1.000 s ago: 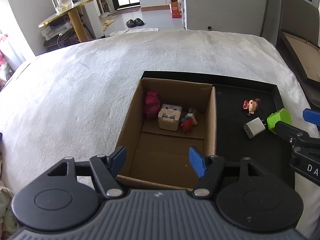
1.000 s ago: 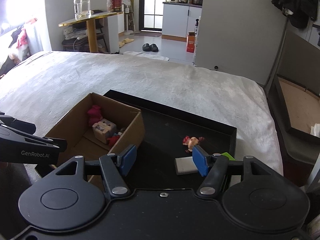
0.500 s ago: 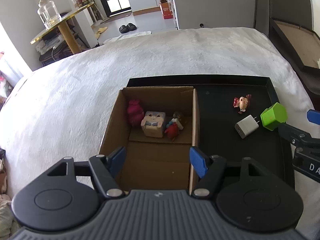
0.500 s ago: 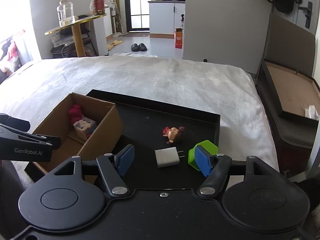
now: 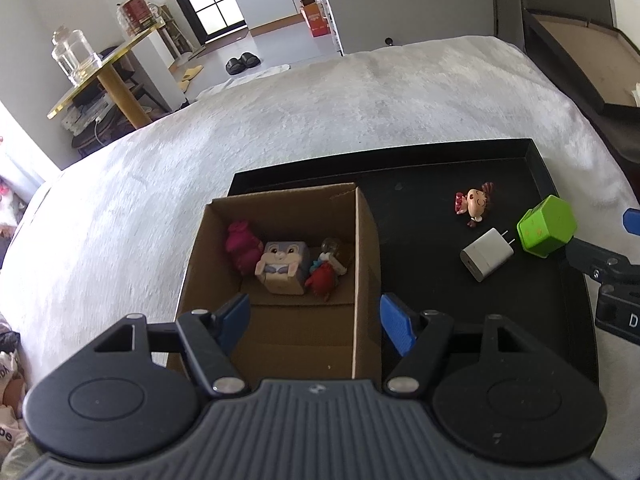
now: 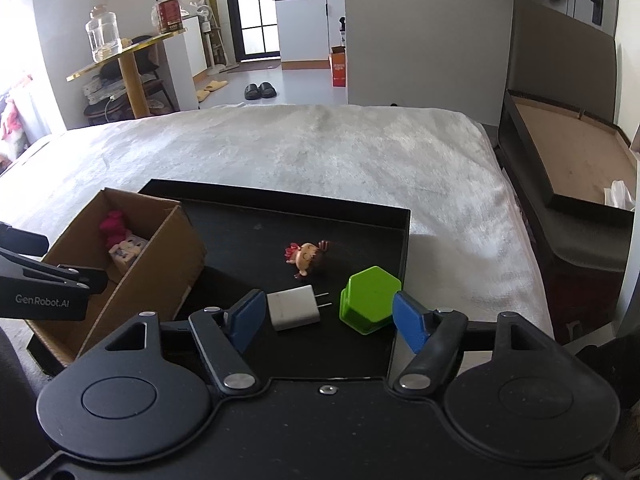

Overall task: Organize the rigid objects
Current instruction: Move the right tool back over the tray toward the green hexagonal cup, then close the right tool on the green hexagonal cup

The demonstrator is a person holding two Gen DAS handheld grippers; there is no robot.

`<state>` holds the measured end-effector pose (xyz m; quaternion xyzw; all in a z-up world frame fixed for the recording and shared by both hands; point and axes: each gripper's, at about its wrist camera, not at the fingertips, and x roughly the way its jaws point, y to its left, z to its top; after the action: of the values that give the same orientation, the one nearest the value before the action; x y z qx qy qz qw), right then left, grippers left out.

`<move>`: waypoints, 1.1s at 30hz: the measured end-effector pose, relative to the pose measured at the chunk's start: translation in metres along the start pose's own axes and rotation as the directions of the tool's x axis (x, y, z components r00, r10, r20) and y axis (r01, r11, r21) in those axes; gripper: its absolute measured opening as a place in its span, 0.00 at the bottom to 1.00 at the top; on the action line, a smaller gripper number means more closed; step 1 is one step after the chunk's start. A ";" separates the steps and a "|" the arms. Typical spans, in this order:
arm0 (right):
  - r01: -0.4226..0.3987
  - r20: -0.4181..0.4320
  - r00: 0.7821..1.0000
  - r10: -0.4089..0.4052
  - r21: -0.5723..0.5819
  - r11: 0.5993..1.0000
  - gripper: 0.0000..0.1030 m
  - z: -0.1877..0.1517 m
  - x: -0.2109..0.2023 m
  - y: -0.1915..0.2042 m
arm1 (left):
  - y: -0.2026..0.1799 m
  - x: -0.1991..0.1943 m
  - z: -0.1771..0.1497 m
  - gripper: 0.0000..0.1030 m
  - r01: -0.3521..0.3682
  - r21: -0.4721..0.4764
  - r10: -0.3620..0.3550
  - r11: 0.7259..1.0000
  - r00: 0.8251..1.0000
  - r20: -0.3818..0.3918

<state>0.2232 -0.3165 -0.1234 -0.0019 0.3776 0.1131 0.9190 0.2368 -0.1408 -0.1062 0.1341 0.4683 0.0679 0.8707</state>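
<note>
A cardboard box [image 5: 362, 248] stands on a black tray [image 5: 424, 208] and holds a pink toy [image 5: 240, 242], a cube toy with a face [image 5: 284, 266] and a small red figure [image 5: 322, 278]. On the tray lie a doll figure [image 6: 306, 256], a white charger [image 6: 294, 306] and a green hexagonal box [image 6: 370, 298]. My left gripper [image 5: 314, 322] is open and empty above the box's near end. My right gripper [image 6: 328, 318] is open, with the charger and green box between its fingers' line of sight. The same items show in the left view: the doll [image 5: 474, 204], the charger [image 5: 486, 254], the green box [image 5: 546, 226].
The tray sits on a bed with a white fuzzy blanket [image 6: 320, 148]. A round gold table [image 6: 124, 54] with a glass jar stands at the back left. A dark flat box [image 6: 568, 172] lies beside the bed at right. Slippers [image 6: 260, 90] lie on the floor.
Both grippers have shifted: the right one has moved over the charger and green box, which now sit between its fingers. The left view has tilted more over the cardboard box. Nothing was grasped.
</note>
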 end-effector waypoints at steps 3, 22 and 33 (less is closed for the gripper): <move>0.004 -0.006 1.000 -0.004 -0.010 1.000 0.69 0.000 0.006 -0.004 | -0.003 0.006 0.004 0.68 -0.009 0.009 0.009 1.000 1.000 -0.007; 0.062 -0.018 0.998 -0.062 0.027 0.998 0.69 -0.016 0.066 -0.031 | -0.034 0.054 0.017 0.69 -0.099 0.132 0.102 0.986 0.995 -0.019; 0.058 -0.020 0.998 -0.057 0.048 0.997 0.68 -0.019 0.084 -0.033 | -0.047 0.074 0.019 0.68 -0.156 0.183 0.158 0.971 0.987 0.007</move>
<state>0.2752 -0.3328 -0.1983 0.0085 0.3884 0.0775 0.9182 0.2928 -0.1705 -0.1688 0.2498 0.4638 0.0939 0.8448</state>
